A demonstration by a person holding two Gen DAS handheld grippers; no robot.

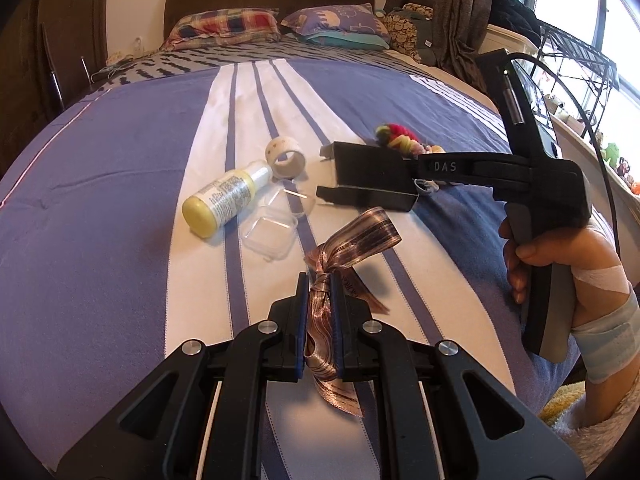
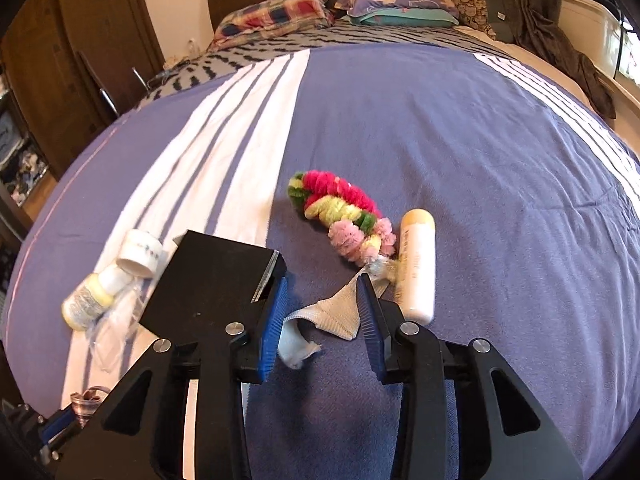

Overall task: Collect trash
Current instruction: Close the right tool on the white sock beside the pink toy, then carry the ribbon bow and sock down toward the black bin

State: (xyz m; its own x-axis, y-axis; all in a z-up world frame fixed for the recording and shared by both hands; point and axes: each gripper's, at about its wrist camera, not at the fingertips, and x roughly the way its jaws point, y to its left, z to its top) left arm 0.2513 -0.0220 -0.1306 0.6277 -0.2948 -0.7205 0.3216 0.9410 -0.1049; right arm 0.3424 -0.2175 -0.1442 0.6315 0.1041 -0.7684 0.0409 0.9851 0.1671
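**Left tool clamps ribbon, right tool straddles a scrap of bandage**

Left tool (image 1: 319, 312) is pinched tight on a brown striped ribbon (image 1: 352, 240), whose knot sits between the blue pads while a loop stands up in front of them and a tail hangs below. The right tool (image 2: 322, 312) has its jaws partly apart above the bed (image 2: 480, 140), with a crumpled strip of pale bandage (image 2: 332, 314) lying on the cover between them; the right-hand finger's tip looks to be at the strip's edge, and the pads do not press on it. A flat black plate (image 2: 212, 276) is fixed to that tool's left-hand finger. In the left wrist view a hand (image 1: 560, 268), wrapped at the wrist in white and light-blue bandaging, grips the handle of the right tool.

The rest of the trash lies on the blue and white striped cover. A small yellow bottle (image 1: 224, 204) lies on its side on the white band, its neck touching a near-empty tape roll (image 1: 286, 158), and a clear plastic box (image 1: 272, 232) lies just beside the bottle. On the blue part, near the right tool, lies a fluffy garland of pink, red, green and yellow pompoms (image 2: 340, 216), and just beside it a cream tube (image 2: 416, 264) lies on its side. Pillows (image 2: 328, 8) lie at the headboard.
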